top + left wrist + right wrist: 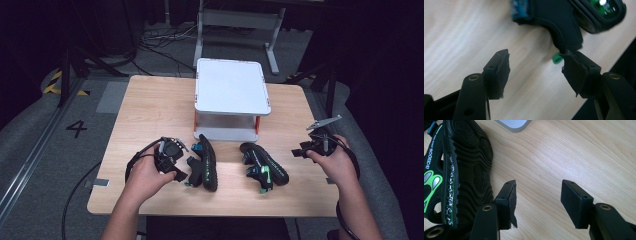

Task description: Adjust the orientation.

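The table [150,115] is pale wood with a smooth, faintly shiny grain. On it, the white shelf [231,86] looks like smooth matt plastic or painted metal; which of the two cannot be told. The left sandal [204,162] and right sandal [263,164] have black rubber soles, deeply ribbed and matt, with glossy green inserts. The pads [574,203] of the right gripper [537,203] are matt black, slightly rough foam or rubber.

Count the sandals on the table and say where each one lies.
2. The left sandal lies on its side in front of the white shelf, beside the left gripper. The right sandal lies nearer the right gripper.
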The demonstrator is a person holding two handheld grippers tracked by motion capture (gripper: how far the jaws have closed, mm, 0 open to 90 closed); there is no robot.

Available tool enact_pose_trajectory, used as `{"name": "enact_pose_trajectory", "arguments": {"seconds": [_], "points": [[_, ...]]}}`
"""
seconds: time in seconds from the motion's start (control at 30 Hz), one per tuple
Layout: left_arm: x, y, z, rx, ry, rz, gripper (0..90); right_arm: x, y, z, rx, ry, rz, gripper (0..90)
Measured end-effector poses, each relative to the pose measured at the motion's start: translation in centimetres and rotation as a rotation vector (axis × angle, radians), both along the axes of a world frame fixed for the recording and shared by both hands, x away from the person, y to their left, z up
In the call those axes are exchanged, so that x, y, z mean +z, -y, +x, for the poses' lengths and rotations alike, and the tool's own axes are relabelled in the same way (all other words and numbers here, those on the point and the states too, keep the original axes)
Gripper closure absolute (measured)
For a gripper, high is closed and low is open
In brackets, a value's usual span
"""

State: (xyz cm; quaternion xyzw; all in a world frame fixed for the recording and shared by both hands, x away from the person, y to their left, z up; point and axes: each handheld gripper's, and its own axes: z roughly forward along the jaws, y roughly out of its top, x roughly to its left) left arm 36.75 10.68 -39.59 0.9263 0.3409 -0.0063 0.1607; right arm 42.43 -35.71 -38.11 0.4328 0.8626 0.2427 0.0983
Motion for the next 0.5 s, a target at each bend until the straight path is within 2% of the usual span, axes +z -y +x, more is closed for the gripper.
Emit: {"name": "enact_pose_trajectory", "arguments": {"seconds": [0.1,0.4,0.5], "points": [[-0.8,0.6,-0.2,-0.040,-0.032,0.040,38.1,0.0,-0.1,0.1,0.002,0.003,-0.001,47.5],[-2.8,2.2,-0.1,-0.094,-0.084,0.071,36.9,-0.1,-0.2,0.2,0.011,-0.005,0.011,47.3],[-3.9,3.0,-0.1,-0.130,-0.109,0.100,38.3,-0.1,-0.2,0.2,0.008,-0.008,0.013,47.3]]}}
